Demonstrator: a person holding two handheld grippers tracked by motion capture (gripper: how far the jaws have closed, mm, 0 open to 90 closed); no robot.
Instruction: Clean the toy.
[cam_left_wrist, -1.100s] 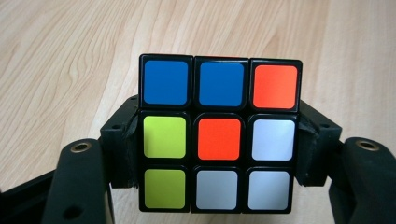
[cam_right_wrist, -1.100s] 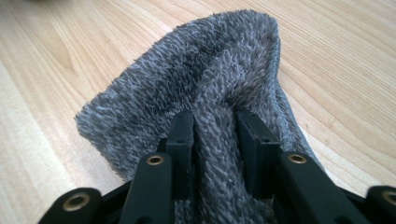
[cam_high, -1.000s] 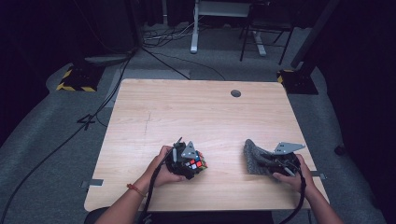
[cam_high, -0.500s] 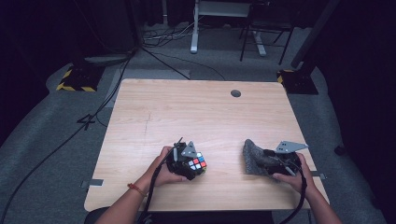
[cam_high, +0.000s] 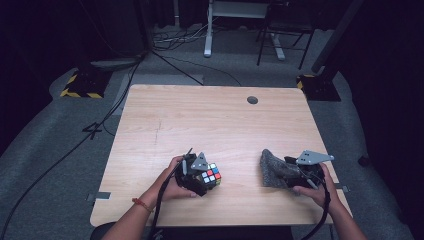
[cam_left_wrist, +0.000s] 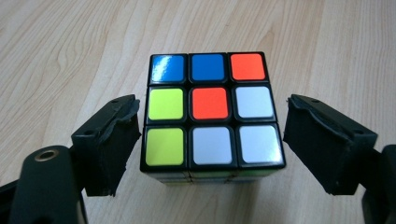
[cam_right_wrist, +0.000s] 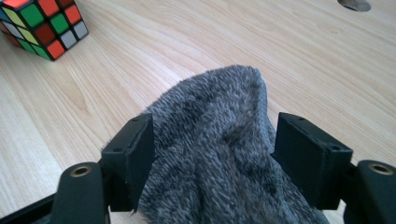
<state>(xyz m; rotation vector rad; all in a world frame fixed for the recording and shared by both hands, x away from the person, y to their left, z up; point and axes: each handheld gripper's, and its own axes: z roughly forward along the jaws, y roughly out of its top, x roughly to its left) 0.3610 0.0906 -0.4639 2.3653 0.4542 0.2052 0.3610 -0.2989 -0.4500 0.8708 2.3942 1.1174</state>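
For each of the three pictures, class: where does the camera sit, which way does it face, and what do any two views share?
High view: above the person's side, looking forward and down on the table; both forearms, left gripper, right gripper.
Left gripper view: on the left gripper, looking along its open jaws at the puzzle cube.
Right gripper view: on the right gripper, jaws flanking the grey furry cloth.
Shared: the cube appears in all three views.

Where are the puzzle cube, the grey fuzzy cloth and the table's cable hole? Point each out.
puzzle cube (cam_left_wrist: 210, 102), left gripper view, red centre sticker of top face.
grey fuzzy cloth (cam_right_wrist: 215, 140), right gripper view, middle of the pile.
cable hole (cam_high: 252, 100), high view, its centre.
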